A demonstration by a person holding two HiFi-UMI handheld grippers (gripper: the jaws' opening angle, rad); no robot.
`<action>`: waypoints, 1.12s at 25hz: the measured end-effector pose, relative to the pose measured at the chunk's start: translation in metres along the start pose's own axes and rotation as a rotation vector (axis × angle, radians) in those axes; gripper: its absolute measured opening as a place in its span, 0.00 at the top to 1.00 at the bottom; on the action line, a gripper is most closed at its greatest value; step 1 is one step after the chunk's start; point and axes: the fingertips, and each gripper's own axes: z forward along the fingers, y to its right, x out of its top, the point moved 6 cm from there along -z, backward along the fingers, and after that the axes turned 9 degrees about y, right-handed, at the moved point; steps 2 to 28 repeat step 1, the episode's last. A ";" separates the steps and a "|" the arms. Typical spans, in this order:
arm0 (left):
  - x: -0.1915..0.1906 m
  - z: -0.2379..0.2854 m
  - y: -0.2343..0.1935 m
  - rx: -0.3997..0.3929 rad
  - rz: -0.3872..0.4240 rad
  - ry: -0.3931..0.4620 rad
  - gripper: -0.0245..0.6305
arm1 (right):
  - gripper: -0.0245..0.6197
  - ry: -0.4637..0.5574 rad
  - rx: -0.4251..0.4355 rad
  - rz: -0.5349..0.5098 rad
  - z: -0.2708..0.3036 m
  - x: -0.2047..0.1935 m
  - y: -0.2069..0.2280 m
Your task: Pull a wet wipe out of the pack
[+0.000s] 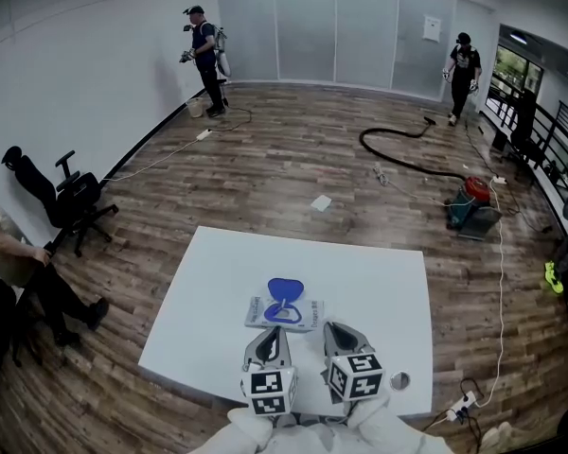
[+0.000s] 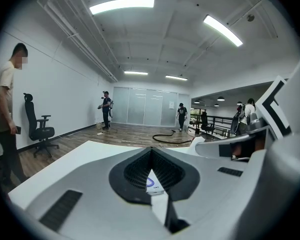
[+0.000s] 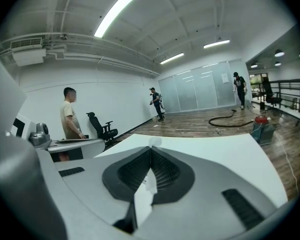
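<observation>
The wet wipe pack (image 1: 282,312) lies flat on the white table (image 1: 379,282), its blue lid (image 1: 285,288) flipped up. My left gripper (image 1: 268,341) sits just in front of the pack's near edge, jaws together, nothing held. In the left gripper view the pack (image 2: 153,184) shows through the gap behind the closed tips of the left gripper (image 2: 151,149). My right gripper (image 1: 342,333) is beside the pack's right end, also shut. In its own view the right gripper (image 3: 151,148) has its tips meeting. A small pale rounded shape just above them cannot be identified.
A small round fitting (image 1: 399,380) sits in the table near its front right corner. Office chairs (image 1: 71,197) and a seated person (image 1: 19,272) are at the left. A hose (image 1: 407,154), a red machine (image 1: 473,197) and cables lie on the wooden floor beyond.
</observation>
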 end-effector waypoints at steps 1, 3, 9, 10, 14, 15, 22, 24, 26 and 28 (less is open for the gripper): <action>0.000 0.000 -0.001 0.001 0.000 0.000 0.97 | 0.94 -0.001 0.000 0.002 0.000 0.000 -0.001; 0.000 0.000 -0.001 0.001 0.000 0.000 0.97 | 0.94 -0.001 0.000 0.002 0.000 0.000 -0.001; 0.000 0.000 -0.001 0.001 0.000 0.000 0.97 | 0.94 -0.001 0.000 0.002 0.000 0.000 -0.001; 0.000 0.000 -0.001 0.001 0.000 0.000 0.97 | 0.94 -0.001 0.000 0.002 0.000 0.000 -0.001; 0.000 0.000 -0.001 0.001 0.000 0.000 0.97 | 0.94 -0.001 0.000 0.002 0.000 0.000 -0.001; 0.000 0.000 -0.001 0.001 0.000 0.000 0.97 | 0.94 -0.001 0.000 0.002 0.000 0.000 -0.001; 0.000 0.000 -0.001 0.001 0.000 0.000 0.97 | 0.94 -0.001 0.000 0.002 0.000 0.000 -0.001; 0.000 0.000 -0.001 0.001 0.000 0.000 0.97 | 0.94 -0.001 0.000 0.002 0.000 0.000 -0.001; 0.000 0.000 -0.001 0.001 0.000 0.000 0.97 | 0.94 -0.001 0.000 0.002 0.000 0.000 -0.001; 0.000 0.000 -0.001 0.001 0.000 0.000 0.97 | 0.94 -0.001 0.000 0.002 0.000 0.000 -0.001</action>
